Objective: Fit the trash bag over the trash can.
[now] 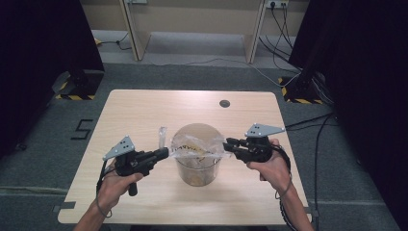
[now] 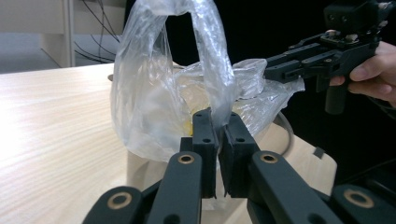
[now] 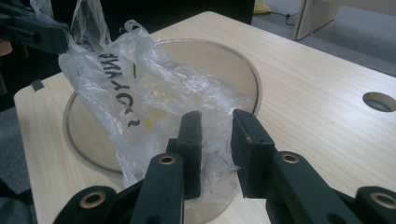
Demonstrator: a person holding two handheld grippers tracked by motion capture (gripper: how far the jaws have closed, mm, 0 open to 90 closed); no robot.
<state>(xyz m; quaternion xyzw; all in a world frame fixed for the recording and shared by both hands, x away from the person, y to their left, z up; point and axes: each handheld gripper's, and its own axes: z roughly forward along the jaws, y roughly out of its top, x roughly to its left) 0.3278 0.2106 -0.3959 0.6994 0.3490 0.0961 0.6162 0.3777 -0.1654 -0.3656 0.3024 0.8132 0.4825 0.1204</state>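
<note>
Clear plastic bag (image 1: 195,148) sits in the mouth of the round bin (image 1: 196,168) on the bench (image 1: 144,108). Left gripper (image 1: 163,154) fingers clamp its handle; right gripper (image 1: 230,145) fingers, narrowly parted, bunch its opposite edge. Judgement: bag spread, rim not yet fitted.

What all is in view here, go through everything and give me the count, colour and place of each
Plastic bag: one, clear with black lettering, draped over the container's mouth, stretched between both grippers.
Container: one, transparent, round, table centre.
Table: one, light wood, with a round dark hole near its far edge.
Cables: several, black, on the grey floor at far right.
Left gripper: one, black, shut on the bag's handle loop.
Right gripper: one, black, bag film between its jaws, a gap showing.
Hands: two, at the near table edge.
</note>
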